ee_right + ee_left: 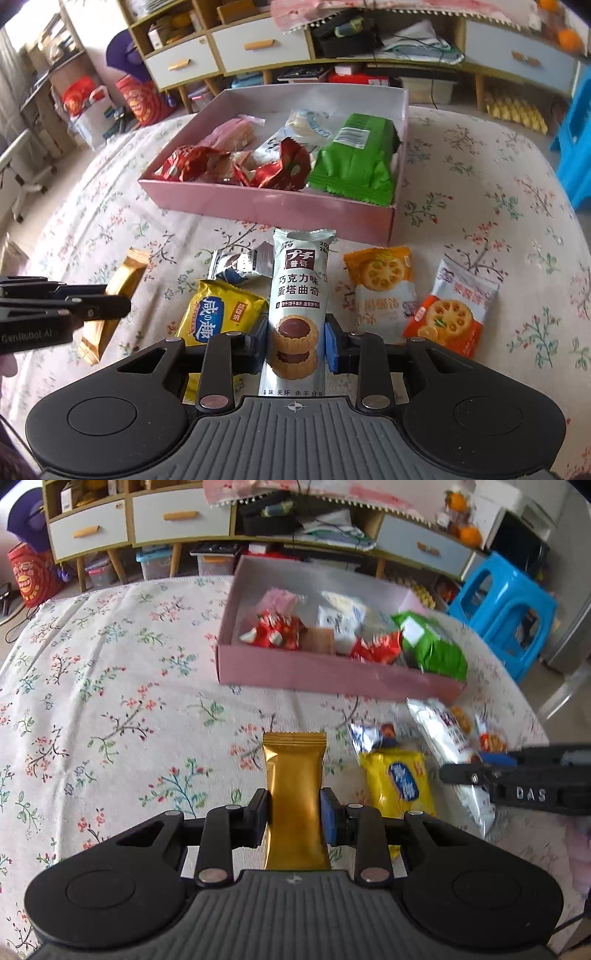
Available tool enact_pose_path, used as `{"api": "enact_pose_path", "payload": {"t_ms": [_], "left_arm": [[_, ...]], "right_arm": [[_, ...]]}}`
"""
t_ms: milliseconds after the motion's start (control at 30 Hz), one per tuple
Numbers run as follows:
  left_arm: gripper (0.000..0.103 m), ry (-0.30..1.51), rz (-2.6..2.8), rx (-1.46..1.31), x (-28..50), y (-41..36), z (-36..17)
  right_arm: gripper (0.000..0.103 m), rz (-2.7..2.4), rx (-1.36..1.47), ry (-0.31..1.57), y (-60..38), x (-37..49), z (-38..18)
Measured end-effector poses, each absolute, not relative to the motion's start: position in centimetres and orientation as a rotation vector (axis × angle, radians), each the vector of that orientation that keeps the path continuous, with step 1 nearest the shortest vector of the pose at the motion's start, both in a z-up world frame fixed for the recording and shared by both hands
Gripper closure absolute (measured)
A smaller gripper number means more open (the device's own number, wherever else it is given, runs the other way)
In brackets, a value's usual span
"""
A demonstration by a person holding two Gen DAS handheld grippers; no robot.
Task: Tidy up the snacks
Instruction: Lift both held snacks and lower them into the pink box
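My left gripper (294, 814) is shut on a gold snack packet (294, 786), which also shows in the right wrist view (123, 280). My right gripper (295, 341) is shut on a long silver cookie packet (297, 295), seen from the left wrist view (448, 746) too. A pink box (266, 208) beyond both holds red, green (352, 162), white and pink snack packets. A yellow packet (218, 314), a small silver packet (245, 264) and two orange cookie packets (382, 284) (452, 310) lie on the cloth in front of the box.
The table has a floral cloth (110, 686). Behind it stand a low cabinet with drawers (147, 520), storage bins and red bags on the floor. A blue plastic stool (502, 613) stands at the right.
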State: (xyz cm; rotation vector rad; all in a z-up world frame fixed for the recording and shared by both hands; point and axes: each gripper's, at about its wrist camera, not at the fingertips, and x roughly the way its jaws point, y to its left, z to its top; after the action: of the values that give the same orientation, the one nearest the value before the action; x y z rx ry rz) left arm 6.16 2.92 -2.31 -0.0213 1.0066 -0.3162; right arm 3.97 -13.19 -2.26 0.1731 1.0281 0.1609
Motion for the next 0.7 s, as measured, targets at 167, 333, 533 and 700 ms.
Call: {"api": "enact_pose_path", "payload": {"t_ms": [167, 333, 533, 700], "left_arm": [[0.076, 0.982, -0.305, -0.112, 6.9, 4.1, -1.0], [0.076, 0.96, -0.301, -0.181, 7.7, 4.4, -0.1], [0.076, 0.924, -0.314, -0.241, 8.6, 4.3, 0.8], [0.076, 0.901, -0.302, -0.294, 10.3, 3.8, 0.4]], "right_arm": [[0.073, 0.161, 0.238, 1.031, -13.9, 3.4, -1.0], [0.073, 0.188, 0.268, 0.995, -13.7, 2.7, 1.2], [0.073, 0.185, 0.31, 0.917, -13.4, 3.2, 3.7], [0.073, 0.135, 0.376, 0.867, -14.0, 5.2, 4.6]]}}
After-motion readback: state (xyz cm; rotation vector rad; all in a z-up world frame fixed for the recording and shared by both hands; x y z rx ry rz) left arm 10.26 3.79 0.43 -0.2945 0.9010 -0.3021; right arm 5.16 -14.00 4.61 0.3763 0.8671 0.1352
